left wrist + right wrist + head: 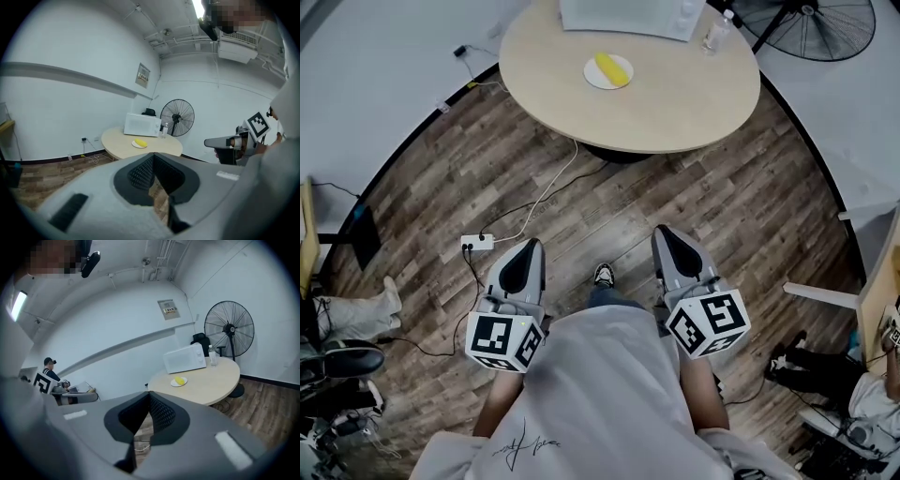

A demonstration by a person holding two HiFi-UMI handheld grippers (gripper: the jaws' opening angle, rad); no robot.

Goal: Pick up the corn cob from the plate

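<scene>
You are well short of the tabletop (675,108), which sits at the top of the head view with bare wood floor (609,216) between it and you. The corn cob (610,67) lies aslant on the white plate (592,79) in the upper middle of the frame, just in front of the microwave (628,14). The left gripper (528,246) and the right gripper (665,232) sit low in the frame beside your body, each with its tips pressed together and nothing between them. Walk in first, then spread the jaws of whichever gripper you choose before it reaches the plate. Set them across the cob's width near its middle, probably from above so the pads clear the rim. Squeeze gently, since a round cob may roll.
</scene>
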